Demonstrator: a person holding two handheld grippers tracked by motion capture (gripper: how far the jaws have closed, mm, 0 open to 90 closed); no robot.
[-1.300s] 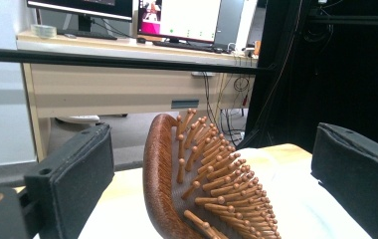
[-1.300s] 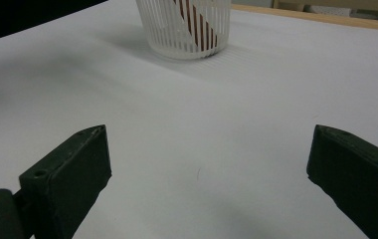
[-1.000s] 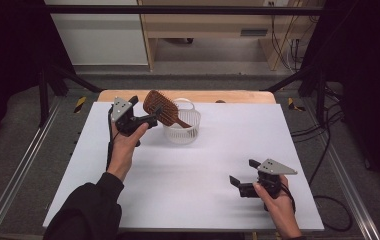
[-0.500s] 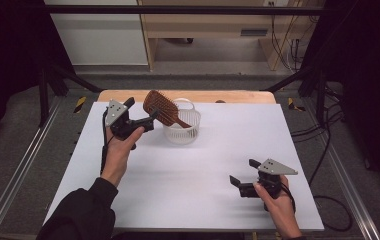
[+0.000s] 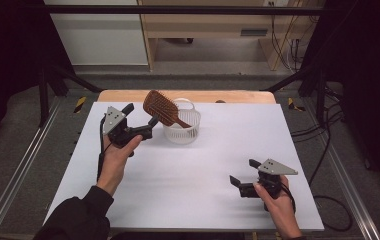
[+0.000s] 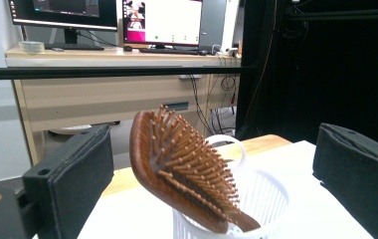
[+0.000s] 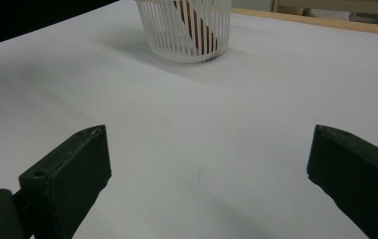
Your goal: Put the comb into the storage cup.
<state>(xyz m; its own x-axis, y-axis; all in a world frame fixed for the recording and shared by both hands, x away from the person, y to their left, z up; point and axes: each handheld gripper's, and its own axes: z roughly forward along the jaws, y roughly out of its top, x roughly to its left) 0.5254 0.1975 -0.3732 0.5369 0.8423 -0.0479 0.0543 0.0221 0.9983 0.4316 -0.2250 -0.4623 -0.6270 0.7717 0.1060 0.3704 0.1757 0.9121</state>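
**Brush in the basket, both grippers empty**

A white basket (image 5: 181, 127) above frame centre held a wooden brush (image 5: 162, 107), handle down, head leaning upper left. The white desk (image 5: 188, 175) fronted a wooden shelf. The left gripper (image 5: 140, 120), jaws spread, sat just left of the brush; the right gripper (image 5: 244, 172), also spread, held nothing at lower right.

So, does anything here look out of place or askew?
Only the wooden hairbrush: its handle end sits in the white basket while its head leans far out over the rim toward the left gripper. The basket stands upright, and nothing looks spilled or damaged.
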